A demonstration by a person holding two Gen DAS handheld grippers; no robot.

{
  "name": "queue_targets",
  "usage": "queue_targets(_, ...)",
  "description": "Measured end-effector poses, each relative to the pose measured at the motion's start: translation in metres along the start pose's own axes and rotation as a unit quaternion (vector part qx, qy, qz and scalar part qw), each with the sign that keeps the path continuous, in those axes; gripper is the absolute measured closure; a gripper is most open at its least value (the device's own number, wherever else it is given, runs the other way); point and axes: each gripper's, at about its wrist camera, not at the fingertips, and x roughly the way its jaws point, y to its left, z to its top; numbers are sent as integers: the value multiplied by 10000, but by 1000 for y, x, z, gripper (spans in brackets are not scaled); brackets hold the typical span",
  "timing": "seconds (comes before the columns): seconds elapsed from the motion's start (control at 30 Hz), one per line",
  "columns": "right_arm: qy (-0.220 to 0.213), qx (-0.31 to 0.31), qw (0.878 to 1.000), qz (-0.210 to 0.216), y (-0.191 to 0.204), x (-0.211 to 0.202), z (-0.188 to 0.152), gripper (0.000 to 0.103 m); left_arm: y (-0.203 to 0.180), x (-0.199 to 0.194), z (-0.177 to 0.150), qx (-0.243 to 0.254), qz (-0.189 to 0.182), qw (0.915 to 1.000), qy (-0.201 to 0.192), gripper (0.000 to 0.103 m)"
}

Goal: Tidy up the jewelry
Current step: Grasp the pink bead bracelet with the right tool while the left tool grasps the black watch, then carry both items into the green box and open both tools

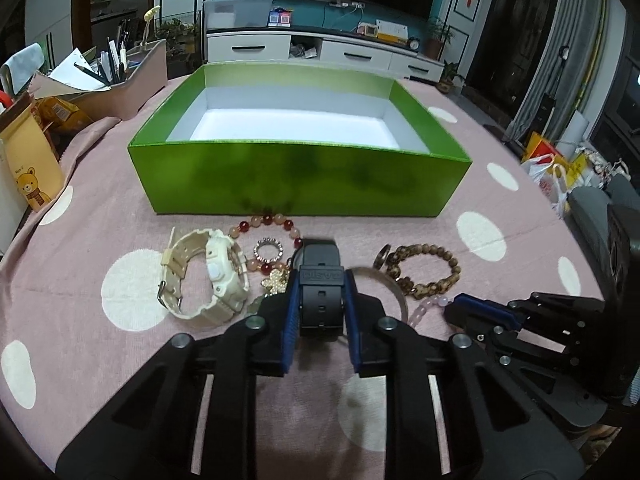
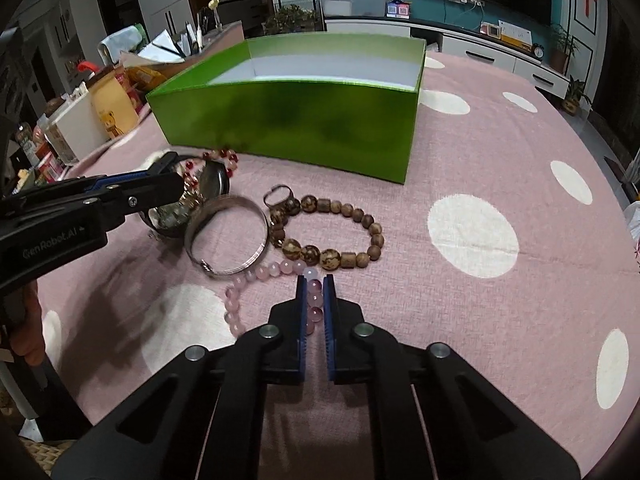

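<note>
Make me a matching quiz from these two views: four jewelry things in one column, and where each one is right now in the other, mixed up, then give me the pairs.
1. black plastic watch
2. pink bead bracelet
3. cream plastic watch
4. brown wooden bead bracelet

A. lying free on the cloth right of the silver metal bangle
B. between the right gripper jaws
C. between the left gripper jaws
D. on the cloth at the group's left end

Pairs: 1-C, 2-B, 3-D, 4-A
</note>
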Motion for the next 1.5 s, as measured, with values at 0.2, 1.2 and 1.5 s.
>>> queue_targets(0.2, -397, -107, 9991, 86, 3, -29, 9, 96, 6, -21, 9, -137, -123, 9995, -263, 83)
queue_targets(1.2, -1147, 179, 9917, 543, -22, -11, 143, 96, 54, 8, 135, -434, 140, 9973, -576, 83)
queue_targets(1.5, -687, 213, 9970, 298, -29, 39, 161, 84, 57, 54, 146, -396, 432, 9980, -240, 76)
